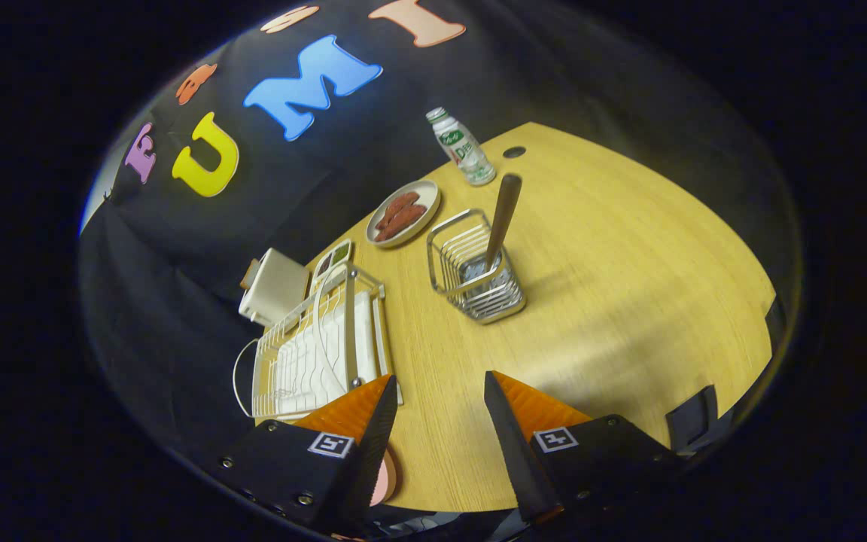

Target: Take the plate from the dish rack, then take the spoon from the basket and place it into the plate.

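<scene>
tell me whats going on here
A person's hand-held gripper hovers open above a wooden table, holding nothing. A white dish rack lies just ahead of one finger. Beyond the fingers, a spoon stands in a wire basket. A pink plate's edge shows under that finger.

Gripper [437, 410]: two wedge-shaped fingers [512, 436] with ribbed inner faces, spread apart with bare tabletop between them. Each is mounted on a dark angular block fixed with small round screws and bearing a square black-and-white marker [556, 439].
</scene>
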{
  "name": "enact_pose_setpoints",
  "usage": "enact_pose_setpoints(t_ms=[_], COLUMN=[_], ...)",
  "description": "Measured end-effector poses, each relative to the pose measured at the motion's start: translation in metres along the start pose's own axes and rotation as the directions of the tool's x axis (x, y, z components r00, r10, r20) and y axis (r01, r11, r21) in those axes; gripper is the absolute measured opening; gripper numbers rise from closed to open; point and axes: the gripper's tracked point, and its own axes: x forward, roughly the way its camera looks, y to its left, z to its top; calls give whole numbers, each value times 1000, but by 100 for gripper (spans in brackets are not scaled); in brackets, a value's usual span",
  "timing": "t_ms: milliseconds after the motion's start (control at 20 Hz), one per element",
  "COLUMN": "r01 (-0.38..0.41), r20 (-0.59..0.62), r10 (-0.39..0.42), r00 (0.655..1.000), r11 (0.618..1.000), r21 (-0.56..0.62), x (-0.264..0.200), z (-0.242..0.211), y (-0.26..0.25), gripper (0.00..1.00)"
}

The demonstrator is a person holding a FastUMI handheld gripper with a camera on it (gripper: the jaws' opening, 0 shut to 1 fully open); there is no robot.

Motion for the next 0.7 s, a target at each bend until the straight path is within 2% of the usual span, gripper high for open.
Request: enact_pose_setpoints(t_ms=[150,300,450,500,550,700], r01=[61,110,128,140,142,144], r20=[128,193,212,210,212,205], r10=[-64,-113,-140,-155,-159,-164], r00=[990,975,967,965,964,965], r11=[998,994,989,987,986,984], r21=[23,29,70,81,90,110], x=[-1,4,18,24,29,42], z=[41,66,81,84,88,96], y=[-10,-20,-25,-31,-32,-38], gripper=[71,71,71,66,57,57])
